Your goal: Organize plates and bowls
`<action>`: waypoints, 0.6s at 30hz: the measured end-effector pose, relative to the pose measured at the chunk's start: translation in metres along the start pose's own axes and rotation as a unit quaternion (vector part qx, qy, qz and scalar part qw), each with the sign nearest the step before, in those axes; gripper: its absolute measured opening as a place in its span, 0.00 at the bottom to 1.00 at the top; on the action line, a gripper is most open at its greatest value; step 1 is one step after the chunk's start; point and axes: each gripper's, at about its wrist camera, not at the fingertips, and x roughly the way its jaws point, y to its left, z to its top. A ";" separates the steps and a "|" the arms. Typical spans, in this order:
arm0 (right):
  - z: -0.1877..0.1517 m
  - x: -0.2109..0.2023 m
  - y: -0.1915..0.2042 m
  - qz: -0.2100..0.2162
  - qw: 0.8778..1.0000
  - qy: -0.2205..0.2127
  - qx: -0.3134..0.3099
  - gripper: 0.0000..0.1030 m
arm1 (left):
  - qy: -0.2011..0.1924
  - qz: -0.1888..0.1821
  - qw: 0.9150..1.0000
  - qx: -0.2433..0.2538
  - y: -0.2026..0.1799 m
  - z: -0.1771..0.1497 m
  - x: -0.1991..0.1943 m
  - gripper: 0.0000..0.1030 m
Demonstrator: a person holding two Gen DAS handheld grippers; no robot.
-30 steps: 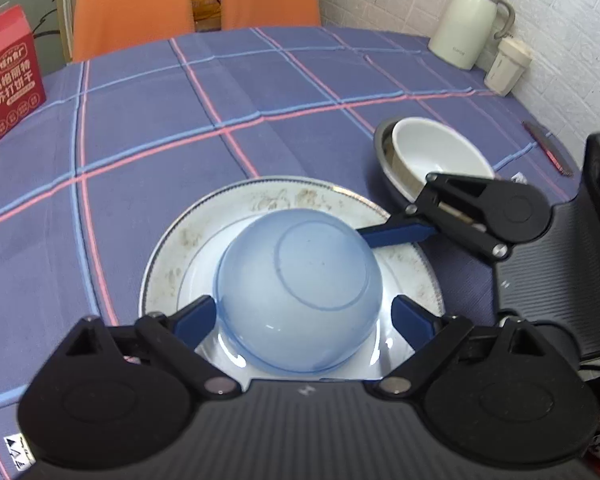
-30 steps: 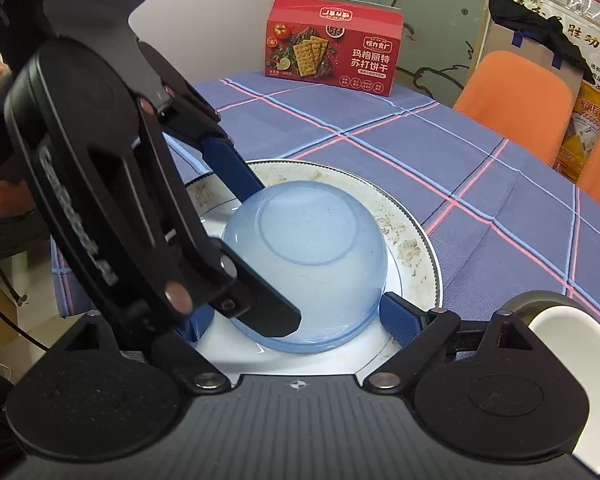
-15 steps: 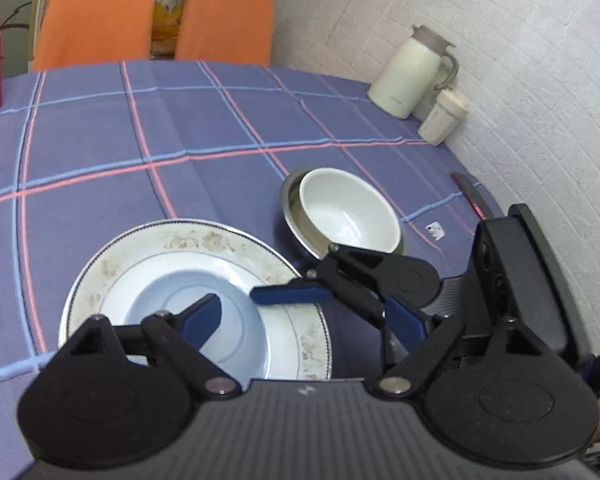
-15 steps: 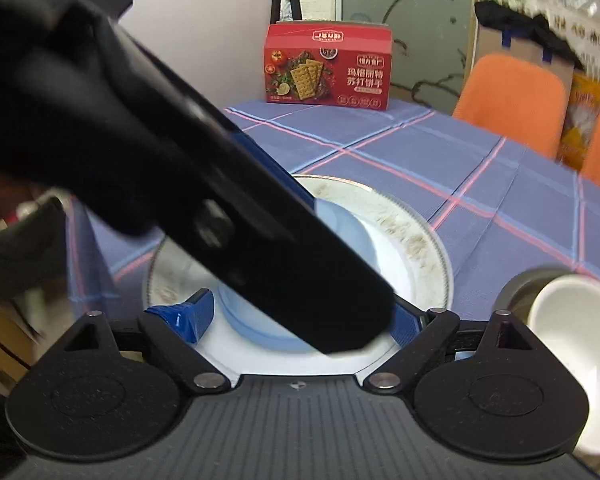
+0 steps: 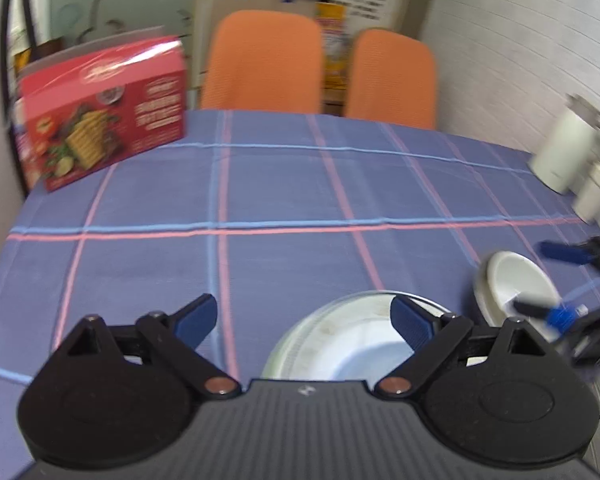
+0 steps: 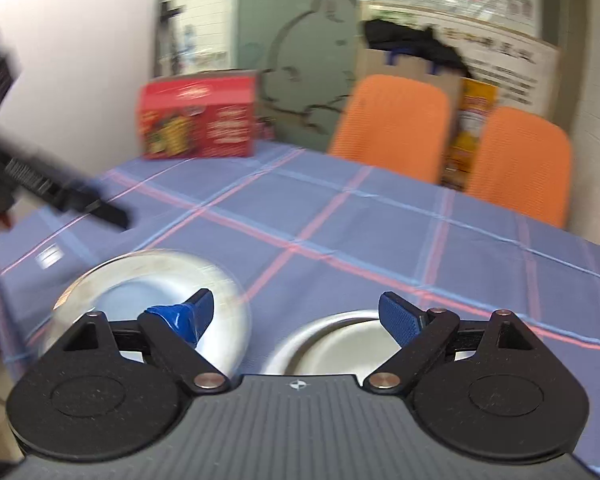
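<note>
A patterned white plate (image 5: 314, 326) lies on the blue checked tablecloth with the pale blue bowl (image 5: 364, 356) on its middle. My left gripper (image 5: 304, 319) hovers open above the plate's left side, empty. To the right a white bowl (image 5: 512, 276) sits inside a steel bowl. My right gripper (image 5: 550, 280) is over it, open. In the right wrist view my right gripper (image 6: 298, 312) is open and empty between the blurred plate (image 6: 112, 270) and the steel bowl (image 6: 320, 322). The left gripper (image 6: 64, 194) shows as a dark blur at the left.
A red cracker box (image 5: 100, 112) stands at the table's far left. Two orange chairs (image 5: 262, 60) are behind the table. A white jug (image 5: 562, 152) and a small cup (image 5: 594, 196) stand by the brick wall at the right.
Both grippers have pulled back and risen from around the blue bowl. The left one swung left, the right one swung toward the steel bowl. The bowl stays on the plate.
</note>
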 end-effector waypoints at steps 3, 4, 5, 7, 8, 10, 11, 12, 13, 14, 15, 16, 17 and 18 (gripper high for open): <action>-0.002 0.009 -0.072 -0.093 0.993 0.006 0.071 0.75 | -0.006 0.009 0.999 -0.039 0.020 -0.002 0.011 0.89; -0.008 0.014 -0.094 -0.119 0.988 0.016 0.095 0.75 | -0.010 0.018 0.999 -0.045 0.024 -0.004 0.014 0.89; -0.015 0.021 -0.116 -0.142 0.982 0.029 0.120 0.75 | -0.013 0.025 0.998 -0.049 0.026 -0.004 0.016 0.89; -0.032 0.035 -0.148 -0.184 0.969 0.044 0.159 0.74 | -0.021 0.040 0.998 -0.054 0.030 -0.005 0.018 0.89; -0.040 0.041 -0.159 -0.198 0.965 0.047 0.167 0.74 | -0.023 0.044 0.997 -0.054 0.030 -0.004 0.019 0.89; -0.050 0.058 -0.171 -0.218 0.958 0.059 0.175 0.74 | -0.026 0.057 0.997 -0.050 0.029 -0.002 0.022 0.89; -0.055 0.063 -0.178 -0.222 0.955 0.060 0.185 0.74 | -0.029 0.066 0.996 -0.048 0.028 -0.001 0.023 0.89; -0.059 0.066 -0.184 -0.221 0.953 0.054 0.198 0.74 | -0.032 0.072 0.996 -0.046 0.027 0.000 0.024 0.89; -0.064 0.064 -0.192 -0.222 0.951 0.049 0.208 0.74 | -0.034 0.078 0.995 -0.045 0.026 0.000 0.025 0.89; -0.066 0.066 -0.196 -0.226 0.949 0.045 0.215 0.74 | -0.036 0.081 0.995 -0.045 0.026 0.001 0.026 0.89; -0.069 0.067 -0.199 -0.229 0.948 0.042 0.218 0.75 | -0.037 0.082 0.995 -0.045 0.026 0.002 0.028 0.89; -0.070 0.065 -0.202 -0.228 0.948 0.039 0.220 0.75 | -0.038 0.083 0.995 -0.045 0.025 0.003 0.029 0.89; -0.069 0.064 -0.203 -0.230 0.948 0.034 0.217 0.75 | -0.039 0.084 0.995 -0.045 0.024 0.004 0.031 0.89; -0.068 0.063 -0.203 -0.231 0.948 0.033 0.215 0.75 | -0.039 0.084 0.995 -0.045 0.022 0.005 0.033 0.89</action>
